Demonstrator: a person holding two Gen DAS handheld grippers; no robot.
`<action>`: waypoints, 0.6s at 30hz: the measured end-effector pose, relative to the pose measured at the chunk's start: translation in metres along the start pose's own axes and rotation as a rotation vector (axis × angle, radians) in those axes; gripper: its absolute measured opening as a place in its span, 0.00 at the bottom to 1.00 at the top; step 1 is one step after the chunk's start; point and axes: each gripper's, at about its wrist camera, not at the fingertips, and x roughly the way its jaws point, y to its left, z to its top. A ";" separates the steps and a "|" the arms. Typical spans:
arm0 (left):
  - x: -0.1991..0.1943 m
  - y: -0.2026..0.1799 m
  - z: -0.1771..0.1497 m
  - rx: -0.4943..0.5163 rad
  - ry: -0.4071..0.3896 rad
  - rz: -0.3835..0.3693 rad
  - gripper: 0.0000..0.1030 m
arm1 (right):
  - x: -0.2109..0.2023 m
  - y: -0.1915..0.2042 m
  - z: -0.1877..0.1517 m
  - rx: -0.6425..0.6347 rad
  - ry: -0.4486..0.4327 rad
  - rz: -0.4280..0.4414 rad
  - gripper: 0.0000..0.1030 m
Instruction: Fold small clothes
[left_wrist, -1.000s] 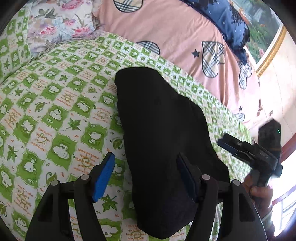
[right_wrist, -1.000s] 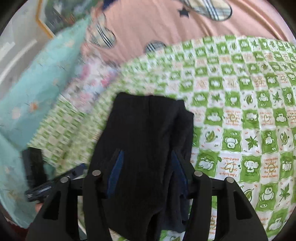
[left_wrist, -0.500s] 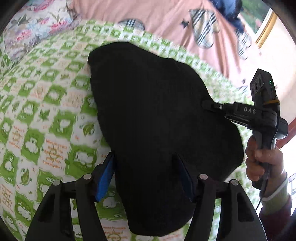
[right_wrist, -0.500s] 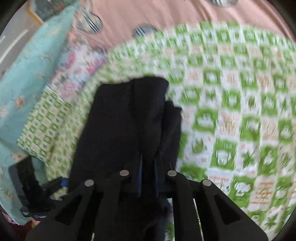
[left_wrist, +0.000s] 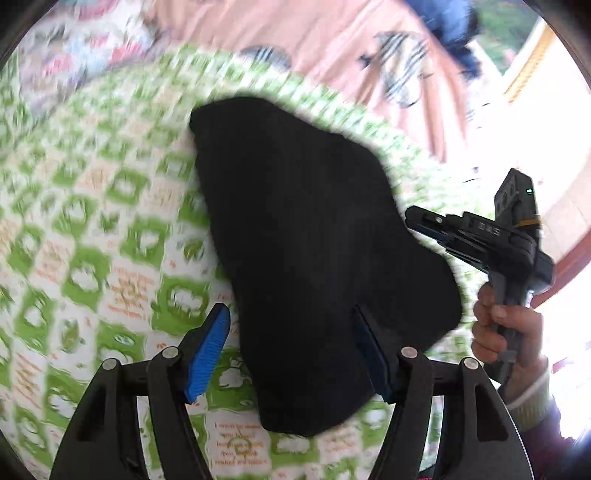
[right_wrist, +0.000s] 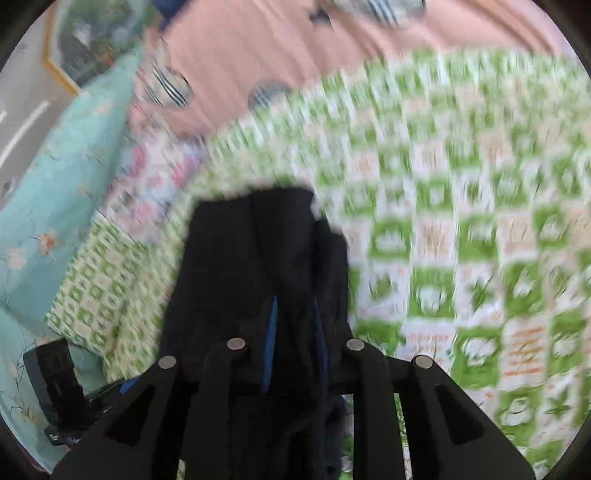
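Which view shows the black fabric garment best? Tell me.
Left wrist view: the black fabric garment lies there in full outline on the green checked sheet. Right wrist view shows it blurred, partly behind the gripper.

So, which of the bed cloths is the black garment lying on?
The green checked cloth, not the pink sheet behind it or the turquoise cloth at its side.

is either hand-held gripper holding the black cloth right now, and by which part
The right hand-held gripper has black garment fabric at the near edge between its narrow jaws, just reopened slightly; a firm pinch cannot be told. The left hand-held gripper holds nothing.
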 end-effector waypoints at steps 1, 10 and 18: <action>-0.010 -0.004 0.000 0.016 -0.025 -0.047 0.65 | -0.007 0.010 0.006 -0.015 -0.023 0.044 0.21; 0.033 -0.004 -0.034 0.056 0.132 -0.237 0.45 | 0.082 -0.019 0.025 0.110 0.145 0.050 0.00; 0.021 -0.003 -0.032 0.061 0.125 -0.209 0.38 | 0.053 -0.023 0.014 0.122 0.068 0.084 0.03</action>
